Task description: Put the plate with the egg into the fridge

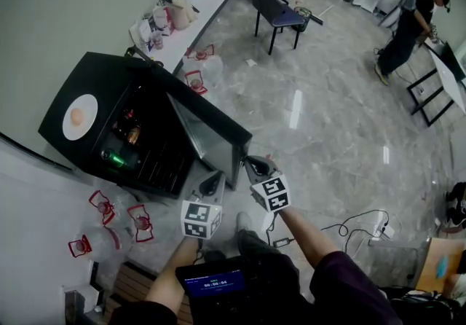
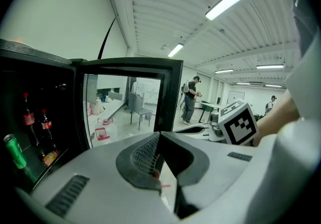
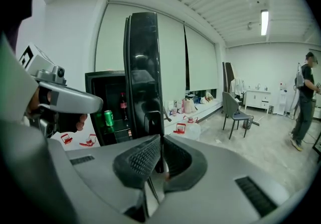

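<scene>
**Door open, plate not loaded yet**

Done, by my read: the fridge (image 1: 109, 79) has its door (image 1: 211, 138) standing wide, at 5 o'clock of the cabinet in the head view.

Still to do is the whole plate move. The plate (image 1: 89, 106) sits on the fridge top at 9 o'clock in the head view, with the egg (image 1: 76, 117) on it. It is well apart from both grippers. It has to be picked up, set inside and released.

Both grippers are at 6 o'clock, just beside the door's free edge. The left gripper (image 1: 211, 183) has its jaws pressed together with nothing between them. The right gripper (image 1: 258, 167) is the same: jaws together, empty.

Counts:
- 1 fridge, 1 door, 1 plate, 1 egg, 2 grippers
- Inside the fridge: 2 red-label bottles (image 2: 27, 112), 1 green can (image 2: 14, 148)
- Background: 1 chair (image 1: 277, 14) at 12 o'clock, 1 person (image 1: 411, 32) at 2 o'clock
</scene>
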Demonstrator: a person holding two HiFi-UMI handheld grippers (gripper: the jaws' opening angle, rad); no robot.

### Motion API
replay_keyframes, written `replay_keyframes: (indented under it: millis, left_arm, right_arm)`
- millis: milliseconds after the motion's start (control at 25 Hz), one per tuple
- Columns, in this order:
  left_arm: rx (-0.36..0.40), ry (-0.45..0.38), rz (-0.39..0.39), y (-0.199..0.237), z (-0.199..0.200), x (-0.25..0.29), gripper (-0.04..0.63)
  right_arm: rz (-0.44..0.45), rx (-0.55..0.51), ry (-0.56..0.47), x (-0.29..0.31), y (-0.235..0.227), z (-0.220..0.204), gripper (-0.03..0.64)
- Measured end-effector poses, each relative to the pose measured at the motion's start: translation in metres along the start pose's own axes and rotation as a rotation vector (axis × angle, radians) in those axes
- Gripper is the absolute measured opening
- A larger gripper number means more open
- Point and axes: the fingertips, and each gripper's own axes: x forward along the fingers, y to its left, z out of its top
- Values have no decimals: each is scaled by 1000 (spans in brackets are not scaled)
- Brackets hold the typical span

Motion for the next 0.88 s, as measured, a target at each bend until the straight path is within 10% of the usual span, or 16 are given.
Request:
replay_keyframes:
  millis: [880]
  left_arm:
    - [20,-26,18,-14,61,97,9]
  right_arm:
    - [-67,87,-110,1,-113,46,5]
